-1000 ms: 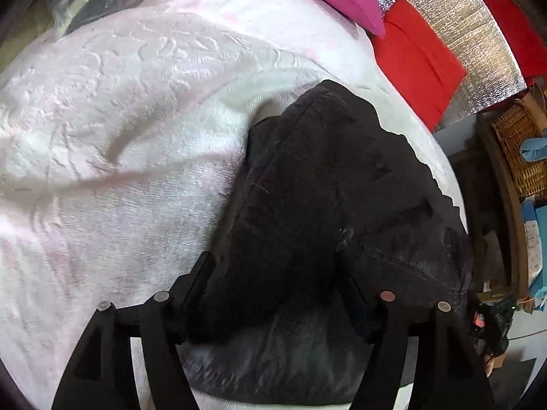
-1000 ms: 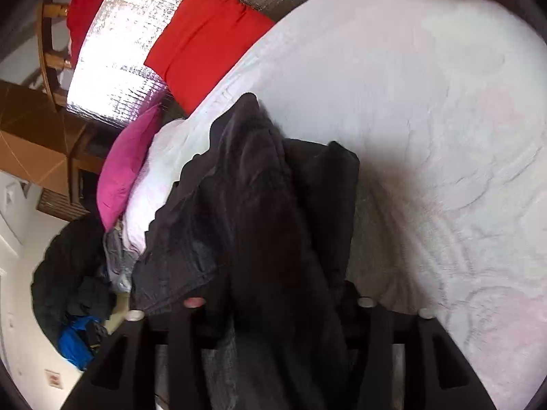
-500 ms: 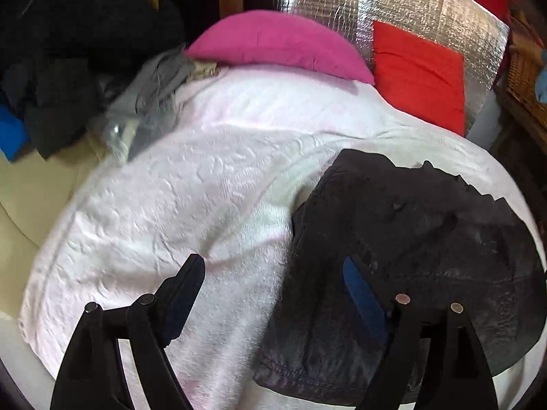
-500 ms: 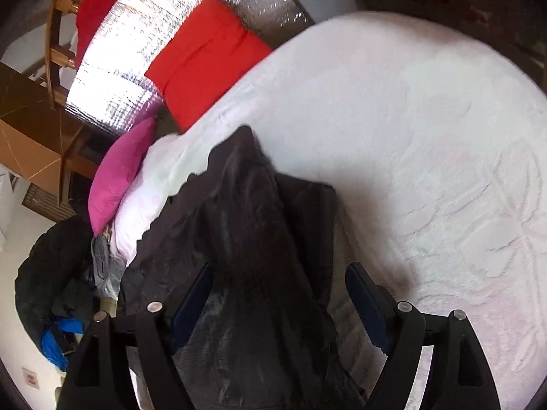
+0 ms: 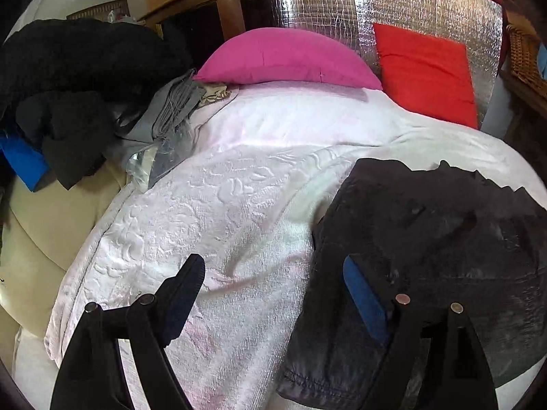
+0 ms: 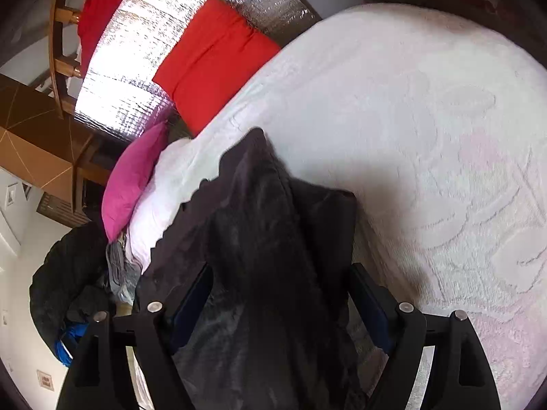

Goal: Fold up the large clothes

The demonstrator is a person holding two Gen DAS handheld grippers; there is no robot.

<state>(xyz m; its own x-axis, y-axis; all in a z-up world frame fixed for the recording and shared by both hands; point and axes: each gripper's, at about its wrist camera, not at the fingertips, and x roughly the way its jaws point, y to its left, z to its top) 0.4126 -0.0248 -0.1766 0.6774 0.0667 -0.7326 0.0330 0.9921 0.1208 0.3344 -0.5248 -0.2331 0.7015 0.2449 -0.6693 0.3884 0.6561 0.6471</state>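
Note:
A dark, folded garment [image 5: 427, 239] lies on the white textured bedspread [image 5: 222, 205], at the right of the left wrist view. My left gripper [image 5: 271, 266] is open over bare bedspread beside the garment's left edge. Its right finger [image 5: 362, 294] hangs over that edge, and nothing is between the jaws. In the right wrist view the same garment [image 6: 266, 222] is bunched into a ridge that runs away from me. My right gripper [image 6: 280, 273] is open and straddles the near end of it. The cloth fills the gap, but the pads stand off it.
A pink pillow [image 5: 283, 58] and a red cushion [image 5: 427, 68] lean on a silver foil panel [image 5: 342, 7] at the head of the bed. Grey cloth [image 5: 171, 109] and a heap of black clothes [image 5: 68, 78] lie at the left. A wicker basket [image 5: 526, 58] stands far right.
My left gripper let go of the garment, rose and swung left, so it now stands over the bedspread. My right gripper's jaws widened off the cloth and lifted slightly.

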